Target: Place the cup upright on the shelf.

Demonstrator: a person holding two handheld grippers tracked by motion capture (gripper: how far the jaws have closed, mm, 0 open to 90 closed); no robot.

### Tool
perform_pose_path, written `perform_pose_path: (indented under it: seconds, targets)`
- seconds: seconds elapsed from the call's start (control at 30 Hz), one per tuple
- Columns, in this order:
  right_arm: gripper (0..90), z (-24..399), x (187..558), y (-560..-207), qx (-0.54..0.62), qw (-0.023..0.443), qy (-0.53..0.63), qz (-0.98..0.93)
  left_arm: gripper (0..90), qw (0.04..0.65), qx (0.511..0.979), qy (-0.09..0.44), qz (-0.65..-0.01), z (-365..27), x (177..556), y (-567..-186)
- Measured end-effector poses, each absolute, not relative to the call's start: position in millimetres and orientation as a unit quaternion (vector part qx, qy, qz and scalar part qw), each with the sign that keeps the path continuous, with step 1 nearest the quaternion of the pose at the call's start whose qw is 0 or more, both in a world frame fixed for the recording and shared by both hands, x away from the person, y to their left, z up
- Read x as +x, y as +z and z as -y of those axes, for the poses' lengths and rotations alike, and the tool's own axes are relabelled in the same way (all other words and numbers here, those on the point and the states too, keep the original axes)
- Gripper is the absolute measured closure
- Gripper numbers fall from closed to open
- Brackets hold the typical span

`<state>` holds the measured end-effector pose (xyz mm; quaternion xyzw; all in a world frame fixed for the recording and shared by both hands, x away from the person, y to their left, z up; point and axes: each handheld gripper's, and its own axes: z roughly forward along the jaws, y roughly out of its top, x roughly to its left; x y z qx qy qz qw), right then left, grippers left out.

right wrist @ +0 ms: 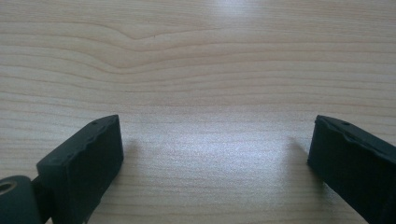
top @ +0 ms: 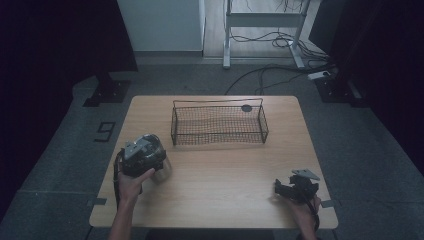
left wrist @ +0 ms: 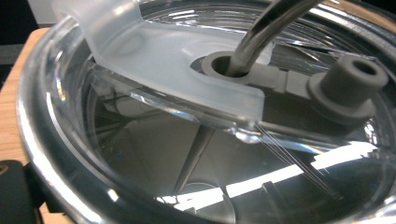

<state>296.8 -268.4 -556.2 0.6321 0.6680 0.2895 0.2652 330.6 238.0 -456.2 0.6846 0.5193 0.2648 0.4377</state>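
Note:
A clear tumbler (top: pixel 164 171) stands on the wooden table (top: pixel 220 190) at the front left. My left gripper (top: pixel 150 162) is held down onto it by a hand. In the left gripper view its clear lid (left wrist: pixel 163 60) is very close, with a metal straw (left wrist: pixel 266 28) through a grey seal and a grey plug (left wrist: pixel 350 79) beside it. A bit of one black jaw shows at the lower left, outside the rim (left wrist: pixel 42 140). Whether the jaws press on the tumbler is hidden. My right gripper (top: pixel 280 187) rests at the front right, open over bare wood (right wrist: pixel 215 154).
A dark wire basket (top: pixel 218 131) stands at the back middle of the table, with a small dark disc (top: pixel 246 108) by its far right corner. Beyond the table are grey floor, cables and a desk frame (top: pixel 265 20).

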Motion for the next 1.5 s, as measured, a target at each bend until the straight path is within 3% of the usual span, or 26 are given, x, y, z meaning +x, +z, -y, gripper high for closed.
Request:
perform_pose_path:
  seconds: [0.8,1.5]
  targets:
    - [3.5,269.1,297.1,-556.1,0.631,0.265,0.291,-0.669,3.8,0.457,0.687,0.255,-0.503,-212.1,347.8,-436.1]
    - [4.0,269.0,297.1,-556.2,0.631,0.266,0.292,-0.668,3.8,0.464,0.702,0.266,-0.469,-189.6,359.5,-395.6]
